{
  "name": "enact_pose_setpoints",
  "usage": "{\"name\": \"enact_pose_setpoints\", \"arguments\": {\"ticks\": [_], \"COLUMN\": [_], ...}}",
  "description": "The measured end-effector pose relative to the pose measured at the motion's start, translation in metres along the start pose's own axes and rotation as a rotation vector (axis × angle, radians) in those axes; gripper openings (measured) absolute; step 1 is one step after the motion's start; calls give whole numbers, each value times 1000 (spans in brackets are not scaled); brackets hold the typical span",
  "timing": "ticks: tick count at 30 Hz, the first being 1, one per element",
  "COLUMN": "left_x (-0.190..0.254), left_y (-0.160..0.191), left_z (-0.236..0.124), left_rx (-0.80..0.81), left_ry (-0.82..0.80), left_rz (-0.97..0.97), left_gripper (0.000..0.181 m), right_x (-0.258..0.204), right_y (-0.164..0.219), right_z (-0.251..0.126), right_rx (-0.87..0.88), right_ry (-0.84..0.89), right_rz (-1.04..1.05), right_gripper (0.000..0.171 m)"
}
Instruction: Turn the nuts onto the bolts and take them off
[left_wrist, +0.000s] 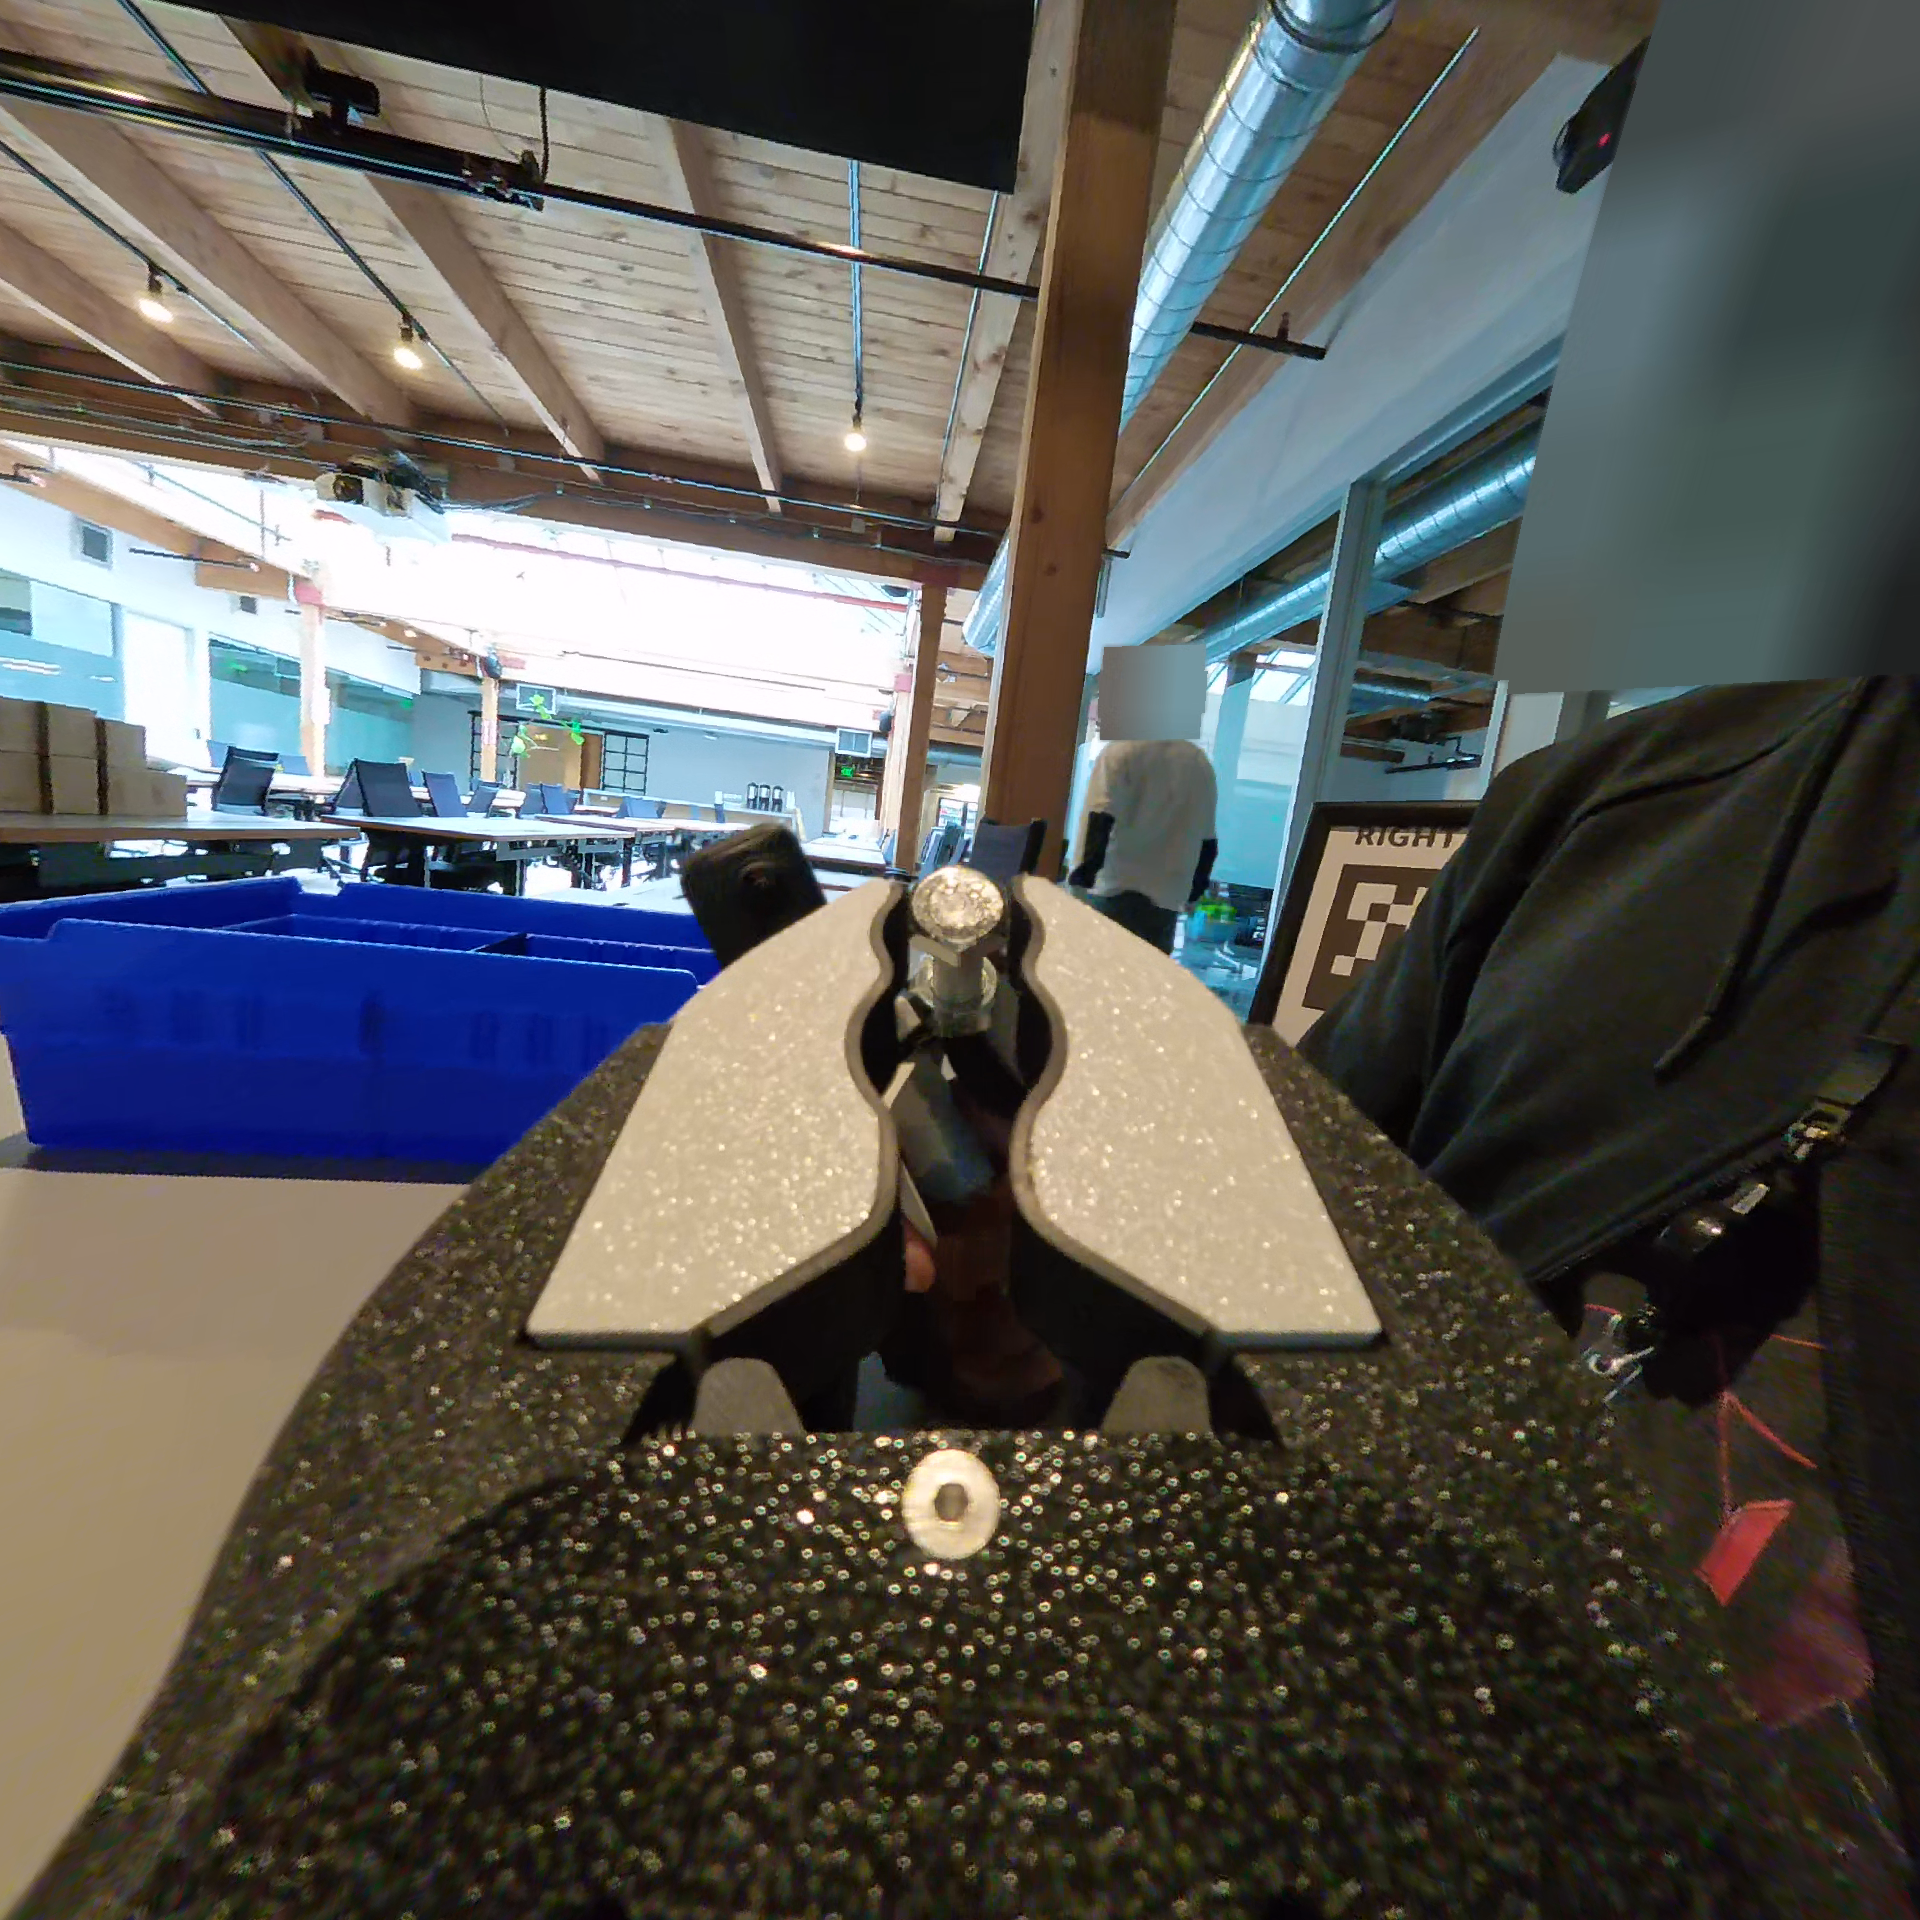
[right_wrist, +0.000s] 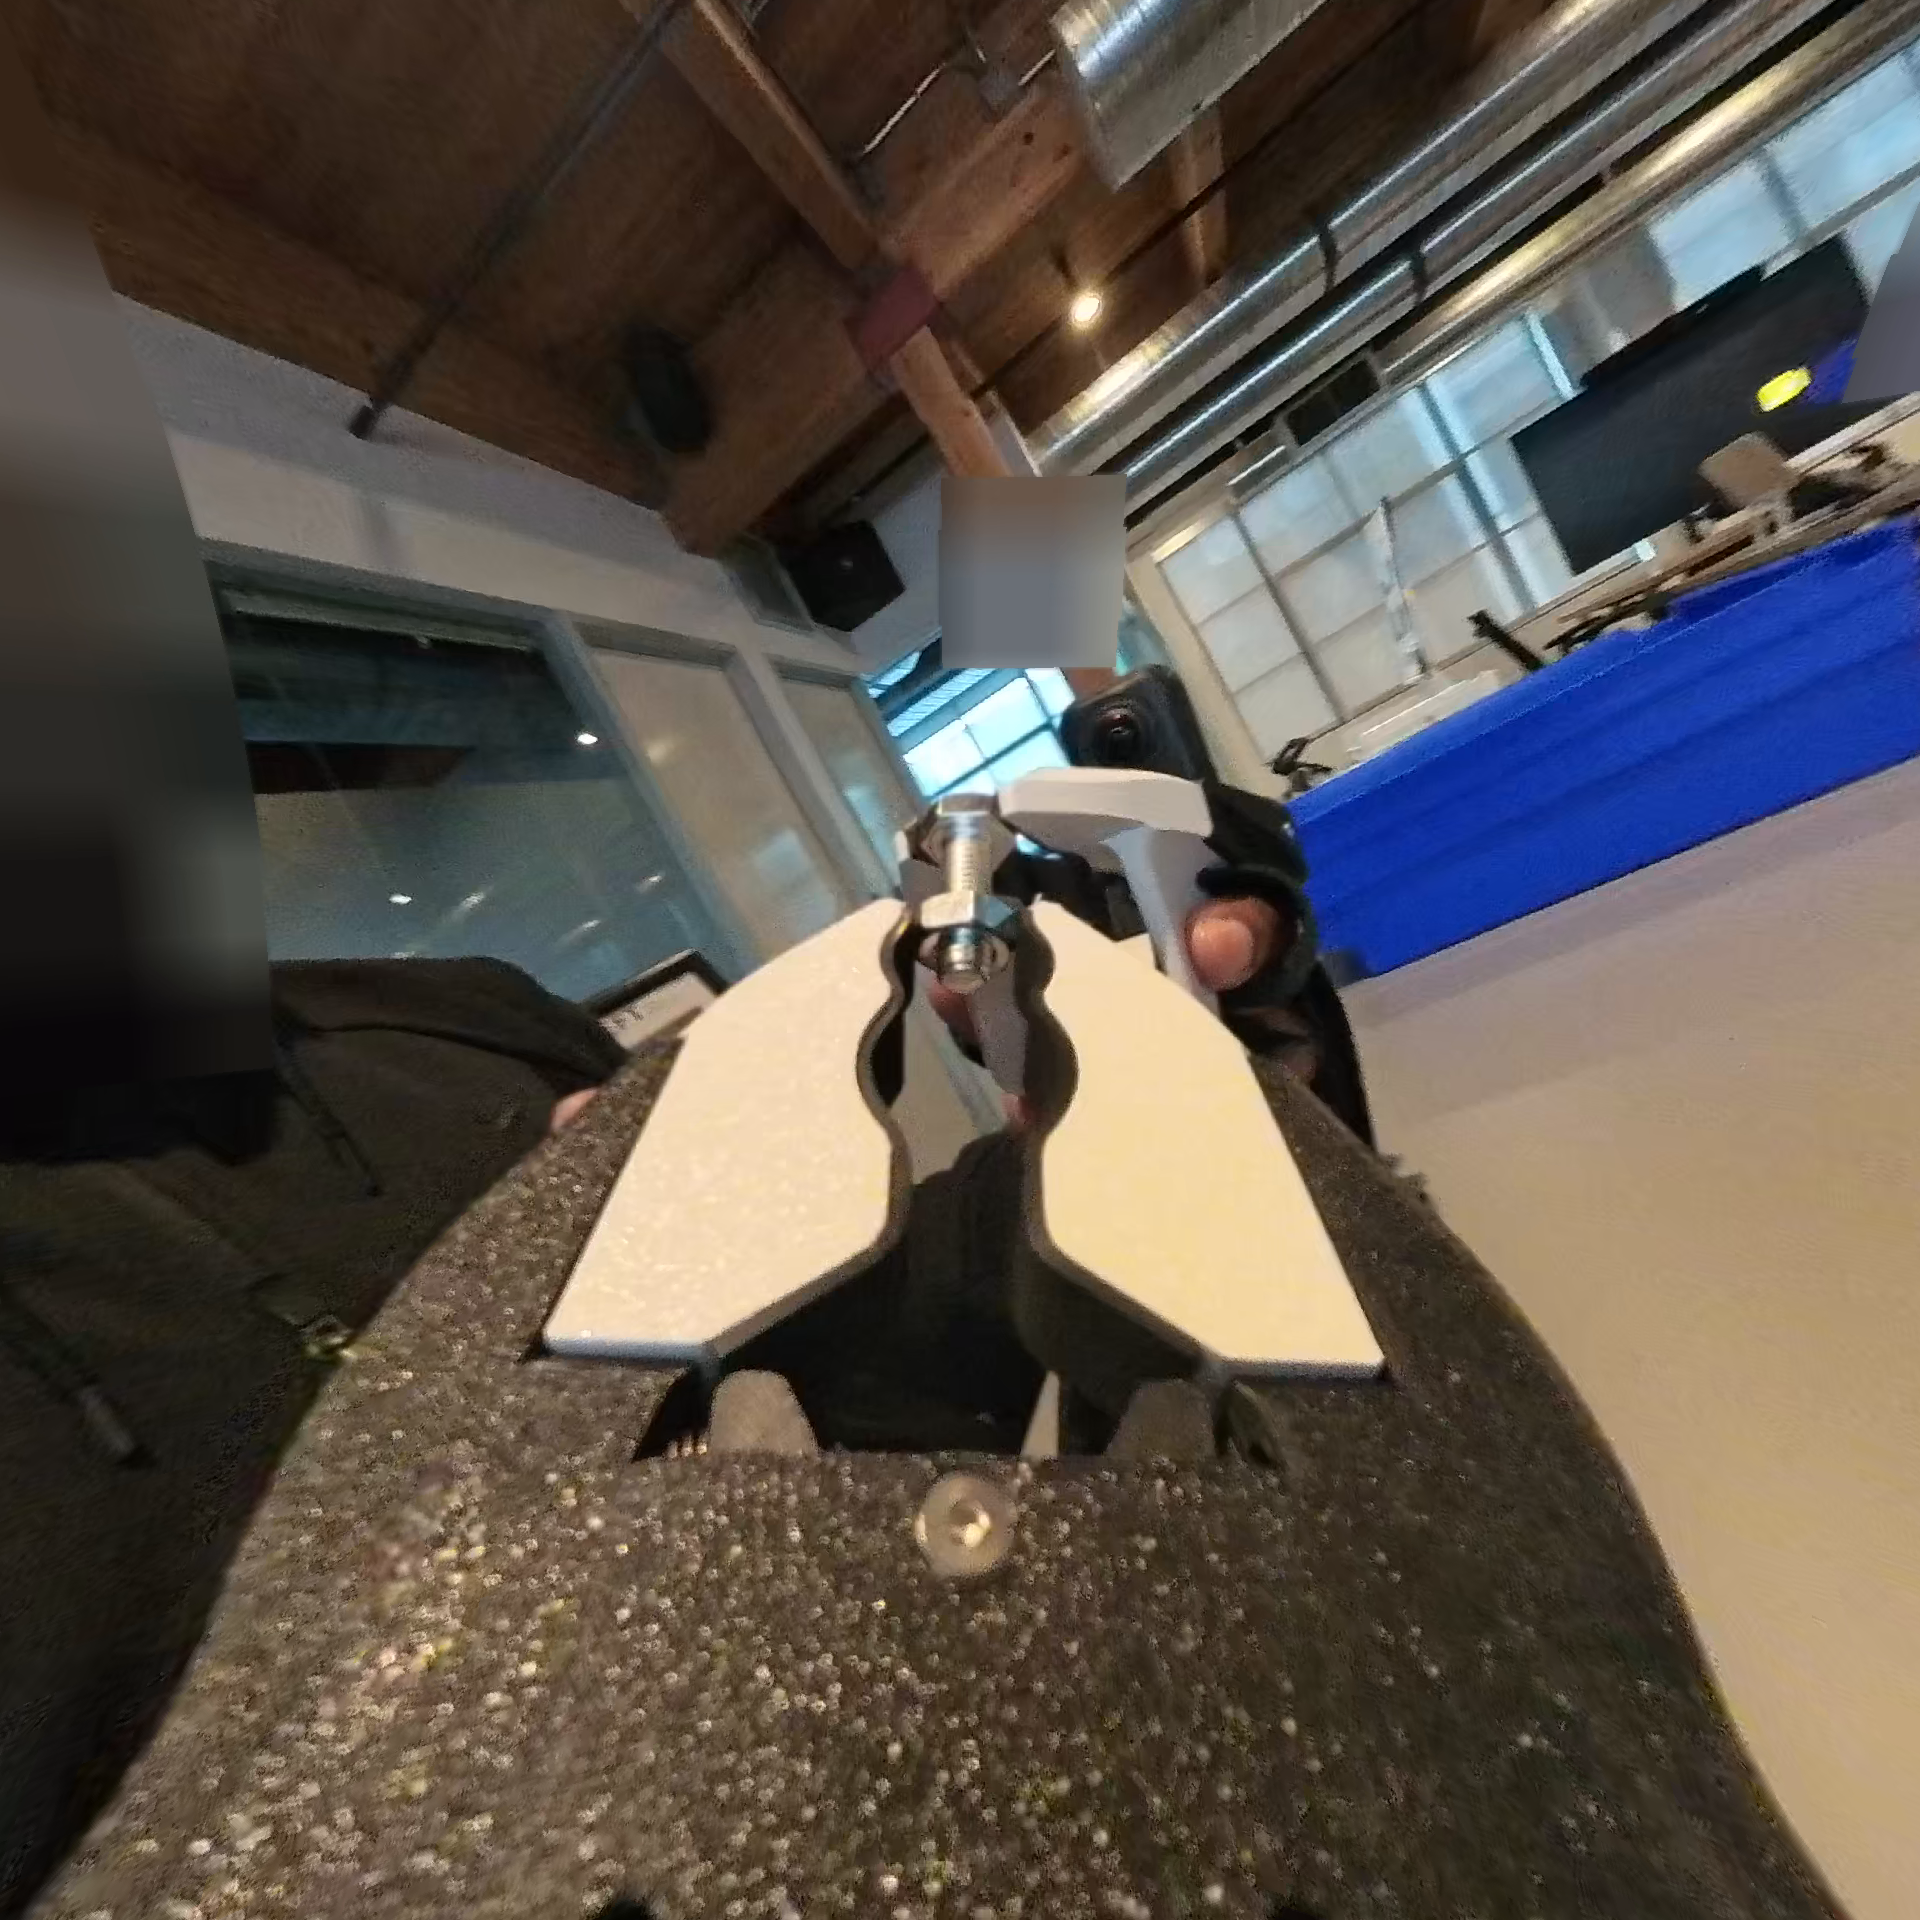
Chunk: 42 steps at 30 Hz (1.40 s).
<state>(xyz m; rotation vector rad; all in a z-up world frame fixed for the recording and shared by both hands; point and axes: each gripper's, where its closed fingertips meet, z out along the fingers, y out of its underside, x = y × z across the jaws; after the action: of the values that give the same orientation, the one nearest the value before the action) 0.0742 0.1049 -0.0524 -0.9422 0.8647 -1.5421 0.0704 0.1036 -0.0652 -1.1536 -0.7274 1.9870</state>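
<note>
My left gripper (left_wrist: 956, 914) is clamped on the bolt (left_wrist: 957, 906) at its head; my right gripper (right_wrist: 961, 940) is closed around the nut (right_wrist: 954, 914) partway along that bolt's thread, both held up above the grey table (left_wrist: 156, 1351); blue bin (left_wrist: 312, 1018) sits well behind the bolt. I'd judge clean turning needs both axes in line, left steady, right rotating without side load, or the thread may bind.
</note>
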Motion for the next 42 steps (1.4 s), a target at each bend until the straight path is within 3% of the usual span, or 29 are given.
{"name": "enact_pose_setpoints", "arguments": {"ticks": [4,10,13,16,22,28,37,42], "left_x": [-8,-19,-19,-16,-6,3,4,0], "left_y": [2,6,4,-1,-6,-7,-2,-2], "left_z": [-2,-6,-8,-9,-6,-3,0,-2], "left_rx": [-2,-8,8,40,56,57,27,30], "left_ry": [-34,-80,-79,-66,-9,30,26,7], "left_rz": [-39,-106,-114,-103,-61,-20,-4,-26], "left_gripper": [17,16,17,16,16,17,17,17], "right_x": [9,23,24,19,5,3,0,4], "right_y": [-1,-3,0,0,-5,2,4,5], "right_z": [-2,-6,-3,0,1,3,4,4], "right_rx": [-41,-226,-255,-201,-24,-22,-28,-76], "right_ry": [177,606,662,575,194,53,27,167], "right_rz": [-261,-986,-1097,-958,-322,-60,-51,-323], "right_gripper": [17,17,26,35,33,35,27,19]}}
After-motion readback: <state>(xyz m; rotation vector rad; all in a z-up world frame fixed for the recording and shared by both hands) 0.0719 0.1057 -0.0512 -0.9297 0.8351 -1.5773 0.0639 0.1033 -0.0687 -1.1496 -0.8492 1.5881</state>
